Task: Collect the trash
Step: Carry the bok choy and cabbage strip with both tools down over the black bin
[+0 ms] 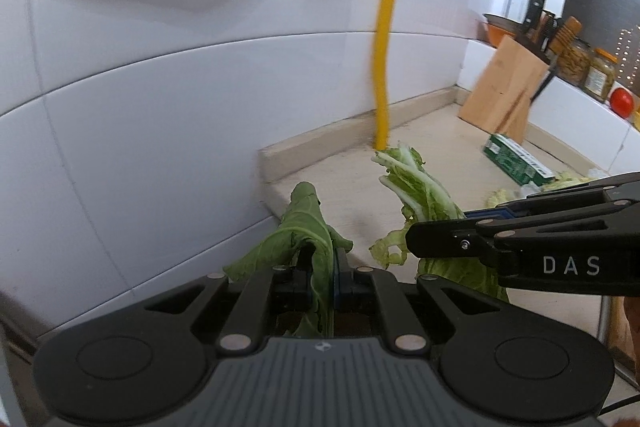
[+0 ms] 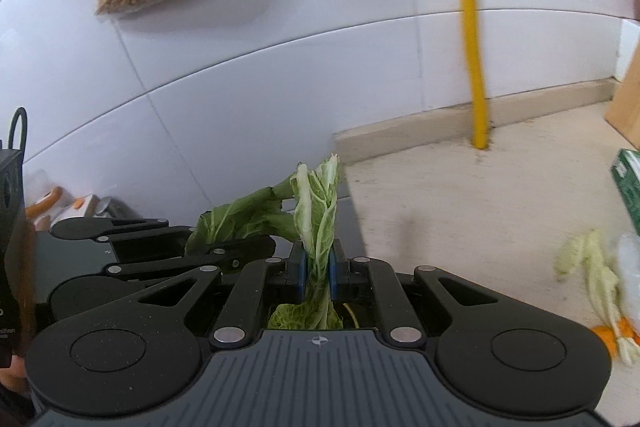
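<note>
The left tongs (image 1: pixel 323 269) are clamped nearly closed on a dark green leaf (image 1: pixel 308 227), and the right tongs (image 2: pixel 318 267) are pinched just as narrowly on a paler cabbage leaf (image 2: pixel 316 211) whose white ribs stand up between the blue pads (image 2: pixel 301 273). Both scraps are lifted clear of the bench (image 2: pixel 460 195), so two pieces of trash appear to be collected and in transit.

More seems left to do. In the right wrist view, another limp cabbage scrap (image 2: pixel 592 267) lies on the bench at the far right, with bits of orange peel (image 2: pixel 608 335) just beside it. A green box (image 1: pixel 516 159) lies on the bench near a wooden knife block (image 1: pixel 504 87); whether it counts as trash cannot be told. No bin shows in either view, so where the leaves will go is unknown.

The two tongs sit close together, side by side, both tilted downward and hanging near the bench's left end, where it meets the white tiled wall (image 1: pixel 160 107). In the left wrist view the right tongs reach in from the right edge, their leaf held just beside the left one's. A yellow pipe (image 1: pixel 384 67) runs down the wall behind them.
</note>
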The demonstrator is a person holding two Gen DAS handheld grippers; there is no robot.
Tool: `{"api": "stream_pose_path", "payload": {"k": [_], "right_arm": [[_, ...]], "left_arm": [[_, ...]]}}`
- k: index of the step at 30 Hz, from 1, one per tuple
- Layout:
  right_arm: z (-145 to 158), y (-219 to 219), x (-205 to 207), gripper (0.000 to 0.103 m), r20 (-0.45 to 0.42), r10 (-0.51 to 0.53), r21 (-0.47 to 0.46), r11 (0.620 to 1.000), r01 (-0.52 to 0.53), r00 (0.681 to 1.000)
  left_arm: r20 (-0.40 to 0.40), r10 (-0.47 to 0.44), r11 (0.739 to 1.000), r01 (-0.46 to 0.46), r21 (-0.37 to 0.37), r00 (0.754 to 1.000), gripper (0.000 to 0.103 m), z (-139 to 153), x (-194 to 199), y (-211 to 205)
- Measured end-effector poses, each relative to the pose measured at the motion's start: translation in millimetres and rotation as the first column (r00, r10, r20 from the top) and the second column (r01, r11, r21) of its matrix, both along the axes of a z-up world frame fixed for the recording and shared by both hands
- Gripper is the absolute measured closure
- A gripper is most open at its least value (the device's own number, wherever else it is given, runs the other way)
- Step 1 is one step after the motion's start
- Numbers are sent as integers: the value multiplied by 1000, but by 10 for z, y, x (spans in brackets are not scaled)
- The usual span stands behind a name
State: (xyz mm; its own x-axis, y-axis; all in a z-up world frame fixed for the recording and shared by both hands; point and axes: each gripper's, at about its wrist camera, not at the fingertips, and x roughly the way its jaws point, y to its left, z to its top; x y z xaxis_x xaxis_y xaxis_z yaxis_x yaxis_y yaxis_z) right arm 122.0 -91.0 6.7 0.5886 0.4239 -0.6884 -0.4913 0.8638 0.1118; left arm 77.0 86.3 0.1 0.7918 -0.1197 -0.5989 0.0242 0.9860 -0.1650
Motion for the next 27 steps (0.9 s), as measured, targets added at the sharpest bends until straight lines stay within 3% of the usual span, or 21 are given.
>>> {"api": "stream_pose_path", "payload": {"k": [13, 27], "right_arm": [[-144, 550, 64, 89, -35, 71, -6, 997, -71, 997], [-210, 814, 94, 89, -42, 89, -23, 996, -90, 995]], "left_arm": [[-23, 74, 997, -75, -13, 997, 98, -124, -85, 441], [-29, 96, 995, -97, -40, 995, 98, -212, -82, 629]]}}
